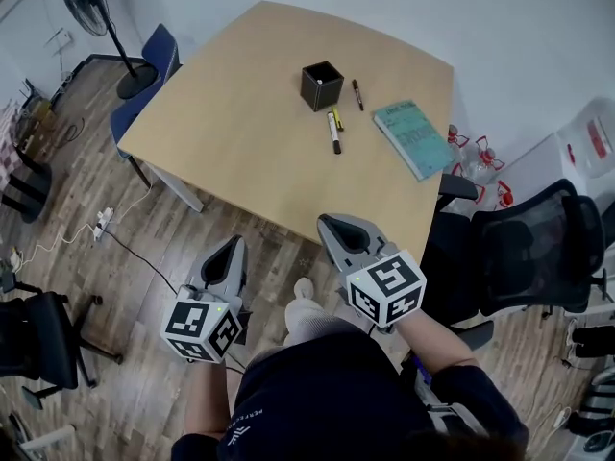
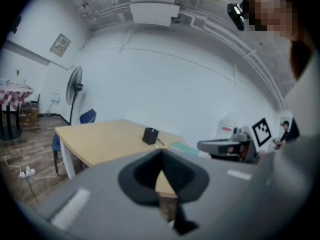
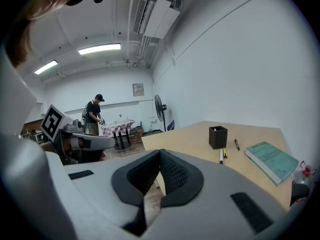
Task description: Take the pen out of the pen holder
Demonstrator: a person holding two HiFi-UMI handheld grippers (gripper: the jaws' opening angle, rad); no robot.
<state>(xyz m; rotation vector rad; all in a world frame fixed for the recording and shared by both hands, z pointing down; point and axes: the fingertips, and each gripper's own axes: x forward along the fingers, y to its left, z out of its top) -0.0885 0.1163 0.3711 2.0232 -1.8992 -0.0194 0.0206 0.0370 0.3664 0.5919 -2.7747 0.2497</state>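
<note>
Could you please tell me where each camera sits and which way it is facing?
Head view: on the person's head, looking steeply down at the table; left tool, right tool, forearms show.
Left gripper view: on the left tool, looking along its shut jaws toward the table.
Right gripper view: on the right tool, likewise, jaws shut.
Shared: all show the pen holder.

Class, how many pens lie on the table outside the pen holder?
3: a dark pen beside the pen holder, toward the book; a yellow pen and a white pen side by side in front of it. More may sit inside.
</note>
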